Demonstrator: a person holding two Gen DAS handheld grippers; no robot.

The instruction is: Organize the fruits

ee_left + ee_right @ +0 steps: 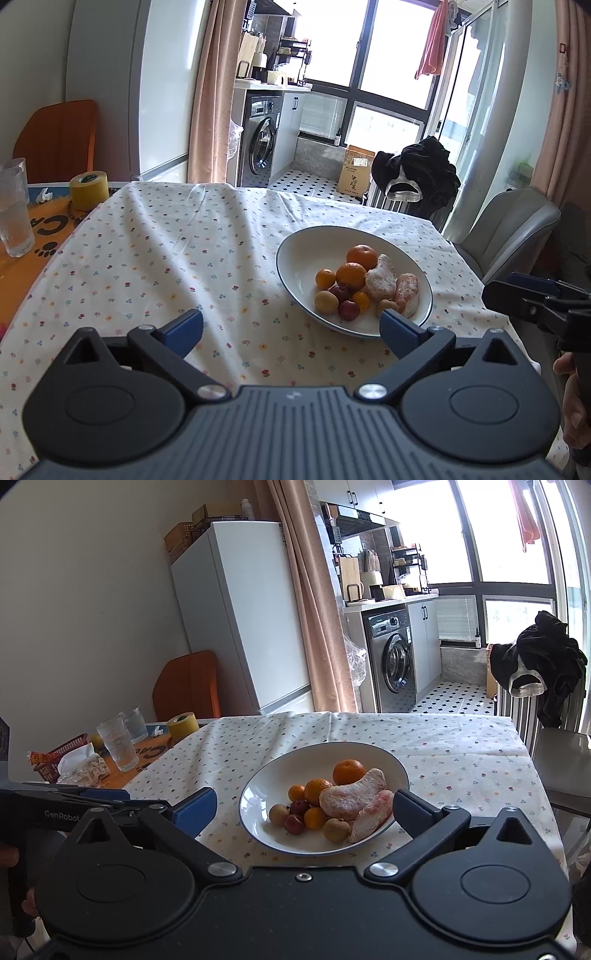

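A white plate [306, 251] with a dark rim sits on the flowered tablecloth [166, 258], right of centre. On it lie oranges [361, 256], two peeled pomelo segments [382, 278], small red fruits [348, 309] and tan round fruits [326, 302]. My left gripper [291, 323] is open and empty, just short of the plate's near rim. In the right wrist view the same plate [280, 771] and pomelo segments [351, 797] lie just beyond my right gripper [303, 806], which is open with nothing held. Each gripper also shows in the other's view, at the frame edge.
Left of the cloth stand a yellow tape roll [89, 190], drinking glasses [118, 744] and a red basket [55, 757] with wrappers. An orange chair [59, 136] is at the back left, a grey chair [517, 225] at the table's right side. A hand [570, 402] shows at the right.
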